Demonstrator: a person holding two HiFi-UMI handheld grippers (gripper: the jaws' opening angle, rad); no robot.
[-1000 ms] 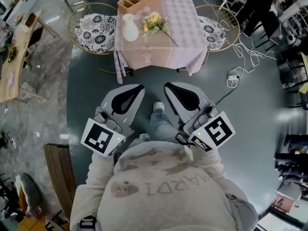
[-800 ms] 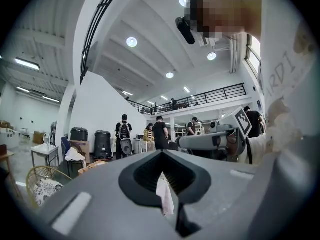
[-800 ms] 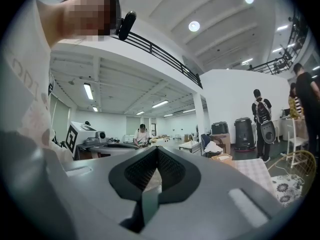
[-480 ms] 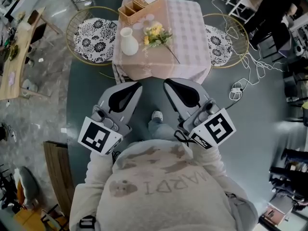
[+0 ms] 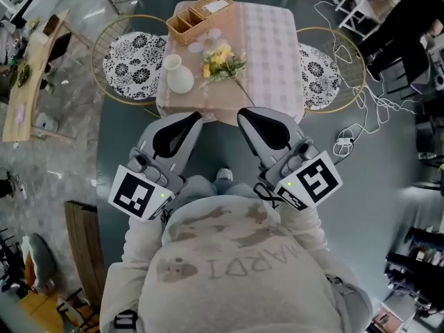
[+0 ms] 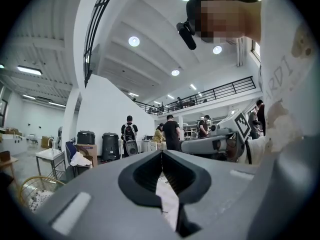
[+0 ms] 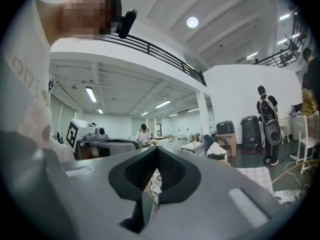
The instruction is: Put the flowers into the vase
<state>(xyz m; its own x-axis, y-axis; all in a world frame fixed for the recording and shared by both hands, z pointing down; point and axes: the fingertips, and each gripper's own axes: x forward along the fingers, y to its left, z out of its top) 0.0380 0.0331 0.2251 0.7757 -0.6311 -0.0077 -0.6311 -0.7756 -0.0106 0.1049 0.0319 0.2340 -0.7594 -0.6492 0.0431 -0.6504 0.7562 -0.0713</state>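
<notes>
A bunch of yellow flowers [image 5: 220, 64] with a long stem lies on the pink checked tablecloth of the small table [image 5: 267, 47]. A white round vase [image 5: 177, 76] stands upright to the left of the flowers, near the table's front left corner. My left gripper [image 5: 195, 117] and right gripper [image 5: 244, 114] are both held near my chest, just short of the table's front edge, tips pointing toward it. Each has its jaws pressed together with nothing between them. In both gripper views the jaws meet tip to tip.
A wooden divided box [image 5: 198, 16] sits at the table's back left. Two round wire chairs with patterned cushions flank the table, one left [image 5: 132, 54], one right [image 5: 320, 68]. White cables [image 5: 354, 61] trail on the floor at right. People stand in the hall behind.
I have walked forward: the table, vase and flowers have come closer and now sit just beyond the gripper tips. Both grippers keep their pose and stay shut.
</notes>
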